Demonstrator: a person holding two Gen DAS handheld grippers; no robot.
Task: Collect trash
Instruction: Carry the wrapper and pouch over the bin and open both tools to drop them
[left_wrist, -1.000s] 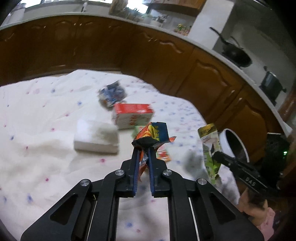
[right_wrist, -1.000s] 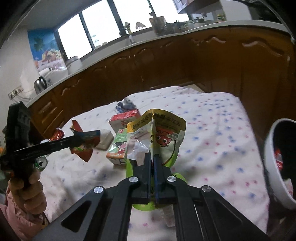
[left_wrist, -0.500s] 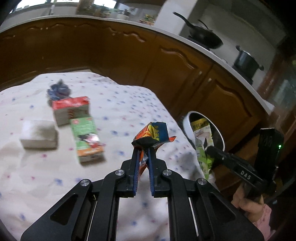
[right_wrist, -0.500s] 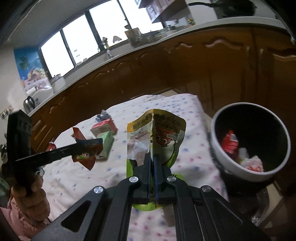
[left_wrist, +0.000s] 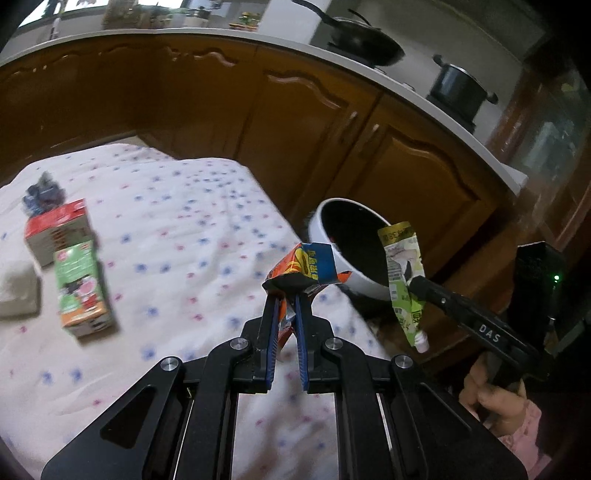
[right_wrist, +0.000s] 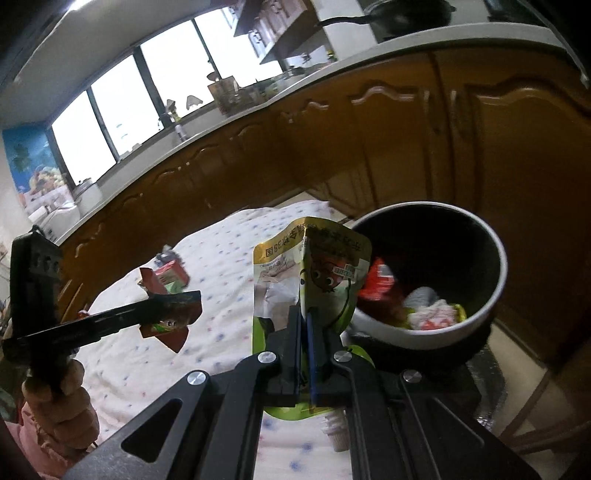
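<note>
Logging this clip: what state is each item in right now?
Left claw: shut on orange wrapper, held aloft.
Right claw: shut on green pouch, held beside the bin.
Bin: open, trash inside.
Green carton: lying on the cloth.
Red carton: lying on the cloth.

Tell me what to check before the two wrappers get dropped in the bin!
1. Left gripper clamped on the orange and blue crumpled snack wrapper: ok.
2. Right gripper clamped on the green and yellow spouted drink pouch: ok.
3. Round white bin with a black inside open on top, with room above the trash inside: ok.
4. Pouch over the bin opening: cannot tell; it looks near the rim.
5. Snack wrapper over the bin: not ok, it hangs above the dotted white tablecloth.
6. Table trash collected: not ok, the green carton and red carton remain.
</note>
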